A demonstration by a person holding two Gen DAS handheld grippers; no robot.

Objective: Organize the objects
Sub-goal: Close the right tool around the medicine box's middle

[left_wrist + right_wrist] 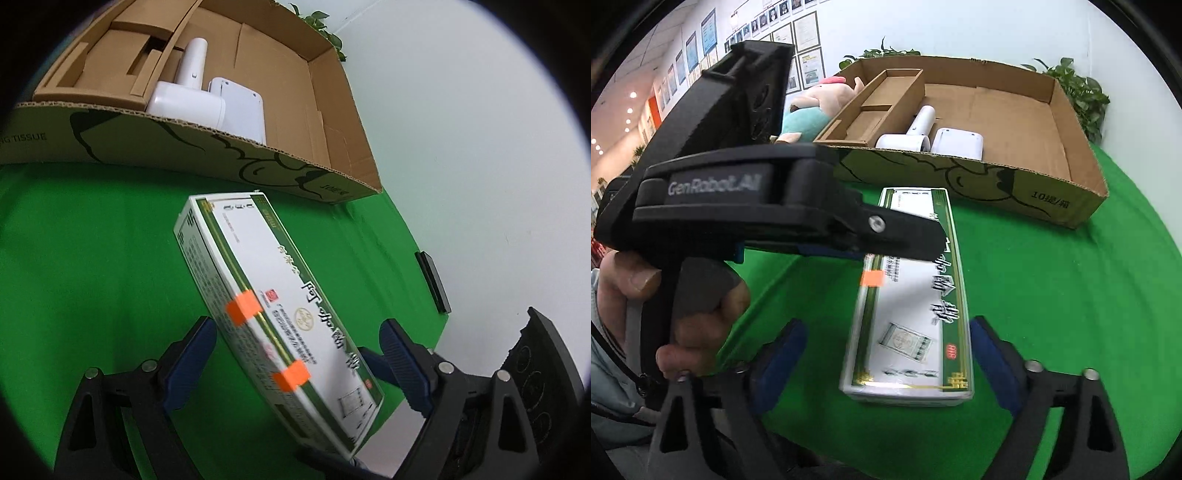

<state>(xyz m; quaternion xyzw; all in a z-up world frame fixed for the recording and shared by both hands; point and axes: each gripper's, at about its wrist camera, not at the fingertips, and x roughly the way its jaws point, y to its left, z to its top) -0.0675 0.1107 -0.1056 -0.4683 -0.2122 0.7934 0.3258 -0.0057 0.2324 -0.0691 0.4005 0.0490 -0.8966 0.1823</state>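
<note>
Cardboard box [1067,162] holds white device [919,129], maybe two.

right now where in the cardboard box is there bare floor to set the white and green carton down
The cardboard box has bare floor in its right part, from the two white devices across to the right wall and back to the rear wall. The left side is crowded: a cardboard insert fills it. The white and green carton lies on the green cloth in front.

Even, bright indoor light is falling on the green bench [92,240], casting only soft shadows. Motion blur is smearing the print on the white box [916,295], while ceiling lamps [629,102] are glaring at the left. Fisheye distortion is bending every edge, and dark corners are ringing both views.
</note>
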